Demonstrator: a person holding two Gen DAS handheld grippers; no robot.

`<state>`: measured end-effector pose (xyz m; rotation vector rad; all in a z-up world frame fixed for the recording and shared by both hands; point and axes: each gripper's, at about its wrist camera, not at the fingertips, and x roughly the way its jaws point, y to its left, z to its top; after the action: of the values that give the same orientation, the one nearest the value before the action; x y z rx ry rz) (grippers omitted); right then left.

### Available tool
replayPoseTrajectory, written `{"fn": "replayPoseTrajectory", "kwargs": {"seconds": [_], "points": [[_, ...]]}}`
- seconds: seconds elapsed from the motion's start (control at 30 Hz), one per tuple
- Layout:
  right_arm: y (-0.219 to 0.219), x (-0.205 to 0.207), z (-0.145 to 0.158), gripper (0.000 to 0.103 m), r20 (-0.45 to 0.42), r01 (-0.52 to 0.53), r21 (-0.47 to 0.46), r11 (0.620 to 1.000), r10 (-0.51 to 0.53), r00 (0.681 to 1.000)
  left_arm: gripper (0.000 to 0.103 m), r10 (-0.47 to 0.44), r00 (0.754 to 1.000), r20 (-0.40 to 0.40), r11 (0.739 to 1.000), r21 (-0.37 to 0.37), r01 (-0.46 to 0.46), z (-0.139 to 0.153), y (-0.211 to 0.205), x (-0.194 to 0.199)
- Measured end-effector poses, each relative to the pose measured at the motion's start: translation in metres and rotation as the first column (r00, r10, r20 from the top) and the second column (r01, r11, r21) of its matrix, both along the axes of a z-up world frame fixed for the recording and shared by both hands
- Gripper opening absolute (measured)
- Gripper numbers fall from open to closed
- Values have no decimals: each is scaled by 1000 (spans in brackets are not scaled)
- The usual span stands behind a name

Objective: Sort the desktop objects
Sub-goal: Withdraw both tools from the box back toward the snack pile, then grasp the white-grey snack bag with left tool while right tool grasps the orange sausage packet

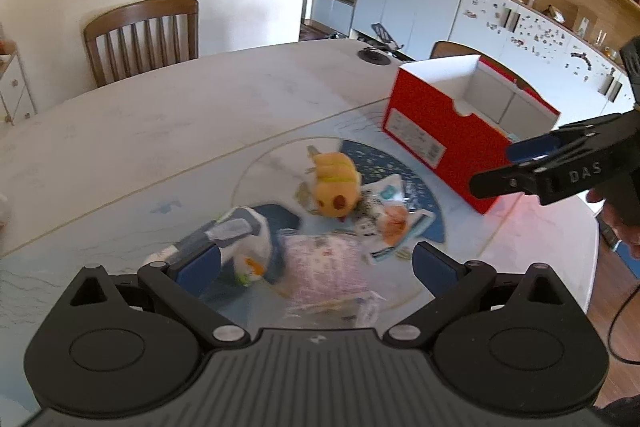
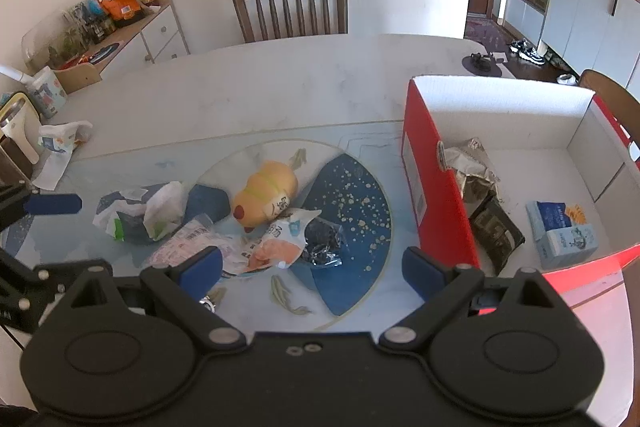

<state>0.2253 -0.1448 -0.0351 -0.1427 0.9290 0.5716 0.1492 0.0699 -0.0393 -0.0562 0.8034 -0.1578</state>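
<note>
Both your left tongs (image 1: 316,267) and right tongs (image 2: 312,267) gape empty above wrappers (image 2: 256,247) and a yellow toy (image 2: 266,197) on the desk (image 2: 240,99); the red box (image 2: 436,187) sits right.

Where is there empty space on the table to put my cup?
The table is bare between the wooden chair and the yellow plush toy. It is crowded with wrappers beside the red box, near both hand-held grippers.

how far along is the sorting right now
Done: wrappers and a blue carton lie in the red box. In hand: nothing; left tool and right tool are open. Left: yellow toy and packets on the table.
</note>
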Motion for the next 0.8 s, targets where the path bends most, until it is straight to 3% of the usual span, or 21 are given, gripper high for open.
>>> {"fn": "replayPoseTrajectory", "kwargs": {"seconds": [0.37, 0.8], "points": [[13, 14, -19, 97, -4, 8, -3, 1000, -8, 1000, 102, -15, 1000, 14, 994, 104, 14, -23, 26, 16], [39, 21, -56, 94, -109, 27, -22, 999, -29, 994, 102, -9, 1000, -16, 993, 115, 10, -52, 48, 32]]}}
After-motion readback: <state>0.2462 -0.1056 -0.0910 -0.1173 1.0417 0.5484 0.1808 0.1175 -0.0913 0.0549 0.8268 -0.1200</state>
